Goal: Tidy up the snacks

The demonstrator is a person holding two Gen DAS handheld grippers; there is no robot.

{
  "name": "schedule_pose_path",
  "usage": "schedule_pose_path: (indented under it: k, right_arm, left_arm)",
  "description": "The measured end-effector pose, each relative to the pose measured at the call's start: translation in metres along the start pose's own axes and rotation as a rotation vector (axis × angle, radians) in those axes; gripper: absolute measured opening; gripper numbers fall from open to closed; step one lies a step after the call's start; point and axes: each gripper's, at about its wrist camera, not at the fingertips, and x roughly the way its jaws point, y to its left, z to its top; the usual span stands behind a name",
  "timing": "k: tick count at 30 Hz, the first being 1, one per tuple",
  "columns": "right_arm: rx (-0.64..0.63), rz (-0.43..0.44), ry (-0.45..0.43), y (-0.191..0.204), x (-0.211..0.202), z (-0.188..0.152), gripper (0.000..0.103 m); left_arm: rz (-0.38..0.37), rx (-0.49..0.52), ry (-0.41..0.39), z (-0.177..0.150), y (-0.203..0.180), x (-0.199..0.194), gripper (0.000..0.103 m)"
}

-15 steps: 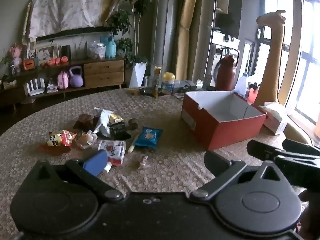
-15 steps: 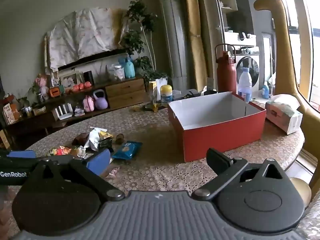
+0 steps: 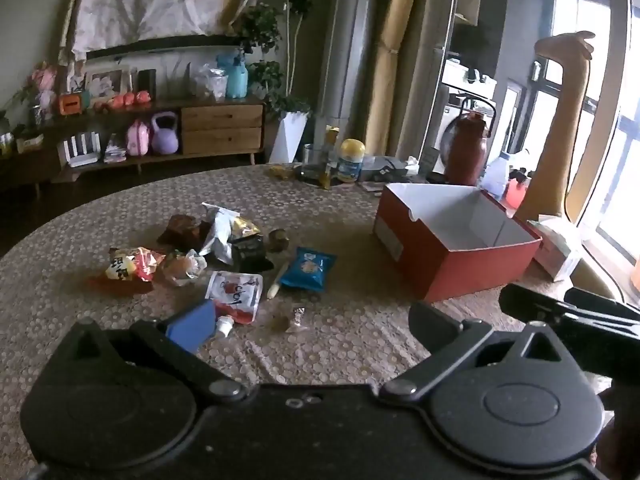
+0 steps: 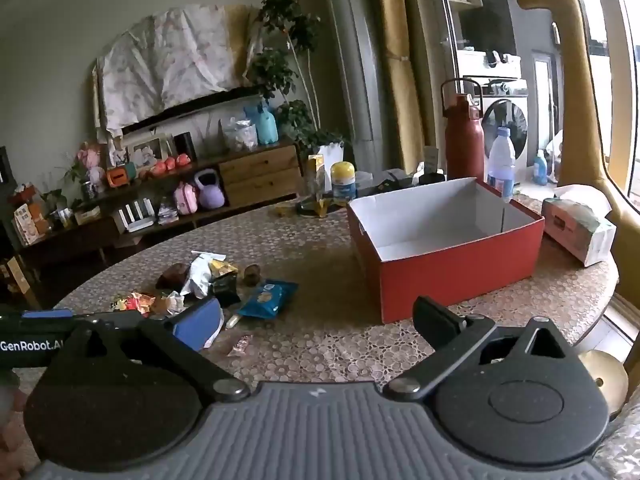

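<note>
The snacks lie in a loose cluster on the patterned round table (image 3: 340,216), left of centre in the left wrist view. The blue packet (image 3: 308,268) has its long axis running from lower left to upper right, beside a thin pale stick (image 3: 277,282) lying on much the same diagonal. The white-and-red pouch (image 3: 236,294) points its cap toward the bottom of the frame. The red box (image 4: 444,240) sits right of centre, open side up, its white interior holding nothing visible. The left gripper (image 3: 304,326) and right gripper (image 4: 316,320) both hover with fingers spread wide and nothing between them, 1 blue pad (image 3: 192,326) over the pouch's lower edge.
</note>
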Motion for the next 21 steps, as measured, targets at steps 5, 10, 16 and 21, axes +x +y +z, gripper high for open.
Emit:
schedule_pose_path:
  k: [5,10,16,21]
  right_arm:
    - [-0.006,0.001,0.008,0.0026,0.0001,0.0041,0.103]
    - [-0.013,0.008,0.017,0.0037,0.0037,0.0006,0.103]
    - [-0.006,0.015,0.027,0.0017,0.0056,-0.0012,0.103]
    - [-0.008,0.014,0.025,0.0018,0.006,-0.0019,0.103]
  left_arm:
    - [0.012,-0.005,-0.001,0.0014,0.002,-0.0033,0.103]
    - [0.031,0.002,-0.005,0.0038,0.0003,-0.0053,0.103]
    - [0.049,0.004,0.001,0.0034,-0.0004,-0.0042,0.103]
    - [0.048,0.006,0.004,0.003,-0.0017,-0.003,0.103]
